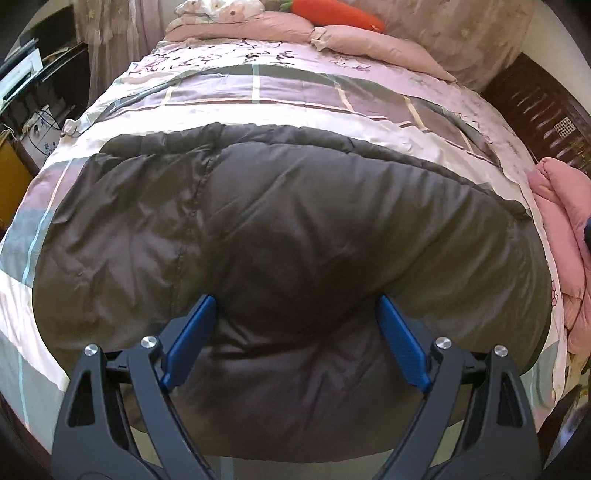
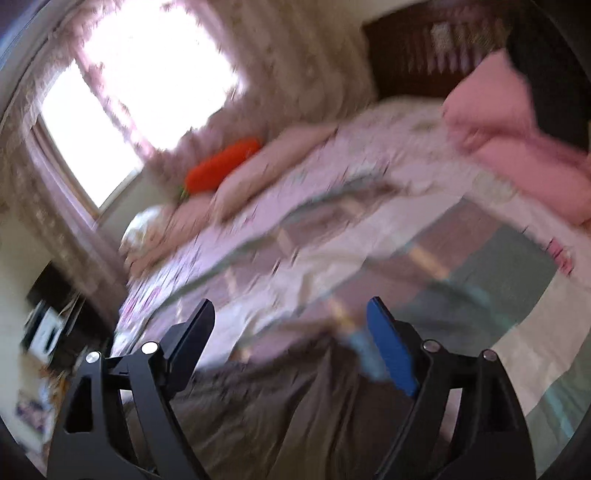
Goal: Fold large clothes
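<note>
A large dark grey-brown puffer jacket [image 1: 295, 229] lies folded across the bed [image 1: 258, 96]. My left gripper [image 1: 297, 314] is open just above its near part, jaws wide apart, nothing between them. In the right wrist view, which is tilted and motion-blurred, my right gripper [image 2: 291, 317] is open and empty above the bed, with part of the jacket [image 2: 288, 413] below it.
Pink pillows [image 1: 258, 22] and an orange carrot plush [image 1: 340, 14] lie at the far end of the bed. A pink folded blanket [image 1: 561, 236] lies at the right edge. Dark wooden furniture [image 1: 539, 107] stands right, shelves [image 1: 33, 92] left. A bright window [image 2: 147, 74] shows behind.
</note>
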`<move>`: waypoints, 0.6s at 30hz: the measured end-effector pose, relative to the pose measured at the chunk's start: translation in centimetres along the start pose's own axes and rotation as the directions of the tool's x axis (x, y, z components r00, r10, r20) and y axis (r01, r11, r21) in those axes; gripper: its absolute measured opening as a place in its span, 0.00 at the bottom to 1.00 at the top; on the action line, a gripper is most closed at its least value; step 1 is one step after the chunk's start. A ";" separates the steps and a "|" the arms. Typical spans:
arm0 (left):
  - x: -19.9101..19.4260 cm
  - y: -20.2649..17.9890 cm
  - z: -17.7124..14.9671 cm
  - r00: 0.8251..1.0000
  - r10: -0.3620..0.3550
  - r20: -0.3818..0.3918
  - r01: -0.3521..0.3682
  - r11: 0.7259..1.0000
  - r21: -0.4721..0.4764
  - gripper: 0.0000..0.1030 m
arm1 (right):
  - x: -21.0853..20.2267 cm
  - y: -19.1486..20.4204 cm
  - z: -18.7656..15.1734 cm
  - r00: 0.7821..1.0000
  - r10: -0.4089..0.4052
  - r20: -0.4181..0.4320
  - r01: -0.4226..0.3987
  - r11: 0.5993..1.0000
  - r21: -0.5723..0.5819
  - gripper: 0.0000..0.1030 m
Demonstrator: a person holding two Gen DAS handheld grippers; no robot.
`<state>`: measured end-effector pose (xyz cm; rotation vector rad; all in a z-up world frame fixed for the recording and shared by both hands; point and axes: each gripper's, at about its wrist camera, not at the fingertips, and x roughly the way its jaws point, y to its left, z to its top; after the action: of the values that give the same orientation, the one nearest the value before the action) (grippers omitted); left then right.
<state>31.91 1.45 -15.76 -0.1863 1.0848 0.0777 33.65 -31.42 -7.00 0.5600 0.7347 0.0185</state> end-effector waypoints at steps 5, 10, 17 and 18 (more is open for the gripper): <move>0.5 0.0 0.1 1.000 0.026 -0.016 -0.026 1.000 0.001 0.87 | 8.7 4.3 -6.8 0.890 0.019 -0.456 -0.128 0.969 -0.209 0.82; 1.2 1.1 0.0 0.996 0.068 -0.053 -0.068 0.998 -0.008 0.90 | 11.0 -2.9 -5.0 0.934 -0.168 -0.315 0.131 0.982 -0.135 0.79; -0.3 8.2 2.0 0.989 0.147 -0.004 -0.145 0.973 -0.182 0.90 | 3.6 -12.2 -2.0 0.930 -0.343 -0.133 0.367 0.896 0.250 0.82; -0.7 9.4 2.4 0.985 0.175 0.014 -0.168 0.962 -0.217 0.90 | 2.9 -10.2 -1.5 0.946 -0.311 -0.091 0.324 0.924 0.205 0.82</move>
<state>32.21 11.10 -15.08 -0.2845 1.0571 0.3538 33.05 -38.83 -14.69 0.6449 0.8829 -0.3537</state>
